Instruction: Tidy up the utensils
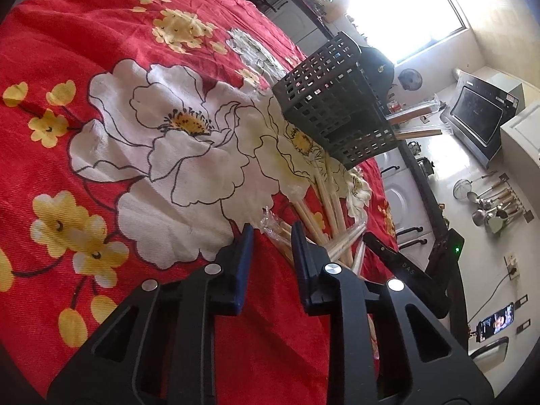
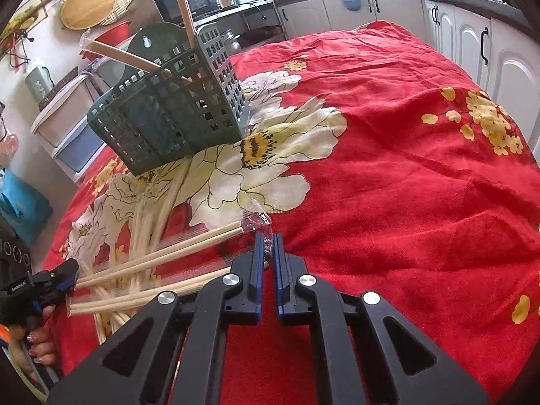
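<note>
A dark green perforated utensil basket (image 2: 172, 108) is seen standing on a red floral cloth (image 2: 388, 175), and every other place is given from it. Inside the basket two wrapped chopstick pairs (image 2: 184, 3) are held, their tan ends rising above the rim and leaning apart; in the left wrist view the same two (image 1: 416, 121) are seen jutting from the basket's (image 1: 334, 108) open top. What else lies within cannot be told through the grid walls.

At the foot of the basket, on its near side, a loose heap of pale chopsticks in clear wrappers (image 2: 158, 256) is spread on the cloth, some of them running up to touch the basket's base.

Nearer the camera than the heap, well apart from the basket, the right gripper (image 2: 266, 246) is found with its blue-padded fingers drawn narrow; the crumpled end of a clear wrapper (image 2: 258, 219) is caught between their tips.

The left gripper (image 1: 271, 236) is held at the heap's other end, also well apart from the basket. Its fingers are set narrow around a wrapped chopstick pair (image 1: 281, 233), whose end is seen in the gap; whether the pads press on it cannot be told. In the right wrist view that gripper (image 2: 69, 275) is seen small at the far end of the heap, grasped by a person's hand (image 2: 38, 341).
</note>
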{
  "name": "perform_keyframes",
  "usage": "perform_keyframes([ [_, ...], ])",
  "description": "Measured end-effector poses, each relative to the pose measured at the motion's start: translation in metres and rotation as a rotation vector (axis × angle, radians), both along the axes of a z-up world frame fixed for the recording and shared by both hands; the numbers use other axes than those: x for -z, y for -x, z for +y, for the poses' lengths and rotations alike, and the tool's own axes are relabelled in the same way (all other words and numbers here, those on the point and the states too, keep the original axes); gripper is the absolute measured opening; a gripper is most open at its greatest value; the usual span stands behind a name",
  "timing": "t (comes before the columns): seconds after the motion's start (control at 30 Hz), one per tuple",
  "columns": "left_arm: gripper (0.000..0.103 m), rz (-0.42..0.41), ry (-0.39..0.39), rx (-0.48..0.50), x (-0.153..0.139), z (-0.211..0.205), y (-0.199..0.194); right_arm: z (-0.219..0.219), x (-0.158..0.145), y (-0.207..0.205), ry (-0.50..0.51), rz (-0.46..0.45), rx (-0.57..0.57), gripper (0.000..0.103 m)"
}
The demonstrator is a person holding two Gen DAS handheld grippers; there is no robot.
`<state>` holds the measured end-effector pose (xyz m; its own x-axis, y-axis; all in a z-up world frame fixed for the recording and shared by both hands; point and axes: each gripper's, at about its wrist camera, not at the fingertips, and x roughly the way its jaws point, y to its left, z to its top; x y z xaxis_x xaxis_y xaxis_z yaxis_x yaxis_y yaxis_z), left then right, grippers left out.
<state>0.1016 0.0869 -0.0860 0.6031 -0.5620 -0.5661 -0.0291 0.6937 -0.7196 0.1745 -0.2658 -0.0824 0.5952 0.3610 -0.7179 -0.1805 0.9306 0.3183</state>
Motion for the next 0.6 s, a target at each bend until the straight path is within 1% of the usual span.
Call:
perform_keyframes([
  [0.03, 0.018, -0.001, 0.009, -0.004, 0.000, 0.001, 0.000, 0.000, 0.000, 0.001, 0.000, -0.001, 0.001, 0.005],
  [0.1, 0.023, 0.004, 0.031, -0.014, 0.002, 0.003, -0.003, -0.001, -0.001, 0.002, -0.001, -0.004, 0.001, 0.005],
  [0.13, 0.023, 0.005, 0.041, -0.015, 0.003, 0.004, -0.005, -0.001, -0.001, 0.002, -0.001, -0.006, 0.001, 0.005],
  [0.3, 0.021, -0.001, 0.045, -0.020, 0.003, 0.003, -0.011, -0.001, -0.004, 0.004, -0.005, -0.017, 0.000, 0.005],
  [0.37, 0.018, -0.001, 0.044, -0.016, 0.002, 0.002, -0.014, -0.002, -0.006, 0.005, -0.011, -0.026, -0.001, 0.005],
  [0.47, 0.010, -0.001, 0.040, -0.009, 0.001, 0.000, -0.016, -0.003, -0.013, 0.009, -0.023, -0.051, -0.004, 0.004],
  [0.5, 0.005, -0.004, 0.035, -0.008, 0.001, -0.001, -0.016, -0.003, -0.017, 0.011, -0.027, -0.062, -0.006, 0.004],
  [0.6, 0.001, -0.023, 0.030, -0.007, -0.005, 0.000, -0.015, -0.004, -0.029, 0.016, -0.039, -0.102, -0.016, 0.004],
])
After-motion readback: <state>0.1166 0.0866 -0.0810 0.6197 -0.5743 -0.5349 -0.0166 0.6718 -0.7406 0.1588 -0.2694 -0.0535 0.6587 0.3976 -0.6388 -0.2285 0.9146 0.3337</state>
